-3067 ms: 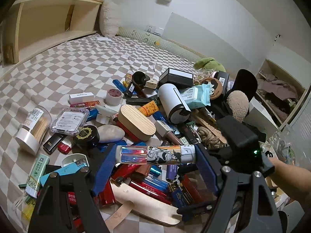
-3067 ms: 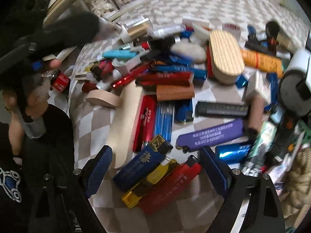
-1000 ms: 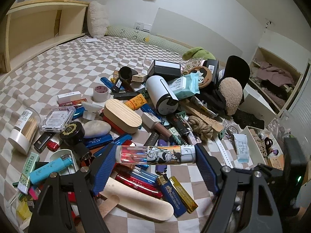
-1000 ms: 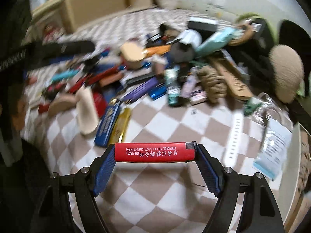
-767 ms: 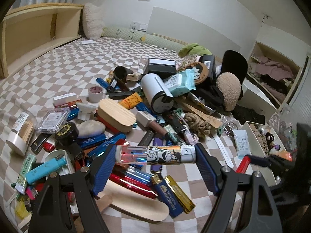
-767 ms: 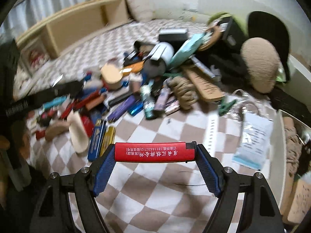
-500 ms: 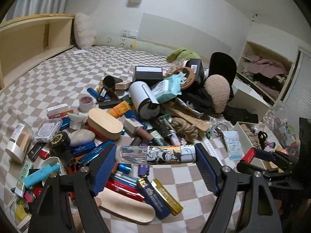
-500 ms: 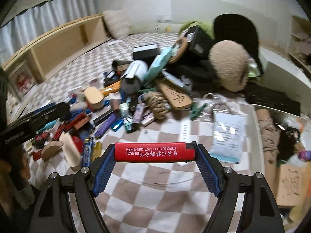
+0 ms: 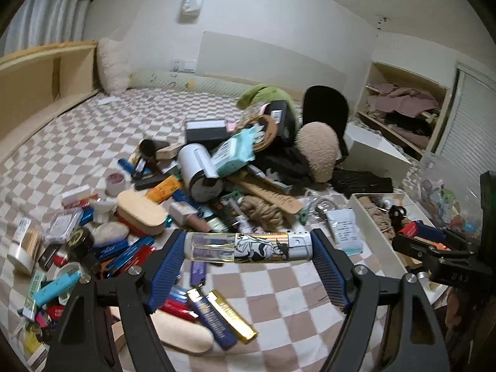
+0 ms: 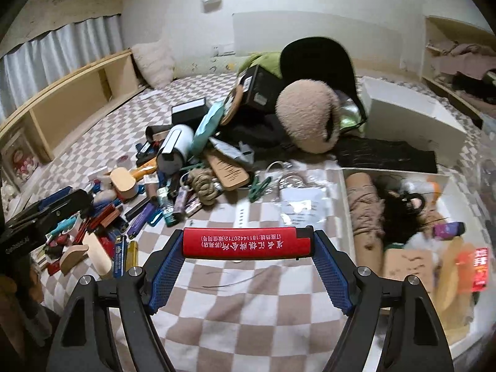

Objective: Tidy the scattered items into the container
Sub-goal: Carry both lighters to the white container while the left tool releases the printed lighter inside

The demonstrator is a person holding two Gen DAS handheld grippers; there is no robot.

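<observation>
My left gripper (image 9: 248, 251) is shut on a clear lighter with a cartoon print (image 9: 248, 247), held crosswise above the checkered bed. My right gripper (image 10: 247, 243) is shut on a red lighter with white writing (image 10: 246, 242), held just left of the white container (image 10: 345, 186). In the left wrist view the right gripper (image 9: 417, 235) with its red lighter (image 9: 409, 228) hangs over the container (image 9: 369, 217) at the right. The container holds rope, black cords and small packets. A pile of scattered lighters (image 9: 214, 313) and other items lies on the bed.
A white cylinder (image 9: 198, 167), a wooden oval box (image 9: 141, 212), a rope bundle (image 9: 263, 212), a plush ball (image 9: 317, 150) and a black cap (image 9: 325, 105) crowd the middle of the bed. A white box (image 10: 409, 114) stands behind the container. Shelves line the left and right.
Both grippers have swung right, away from the lighter pile toward the white container. The right gripper picked up the red lighter about three seconds ago and now holds it beside the container.
</observation>
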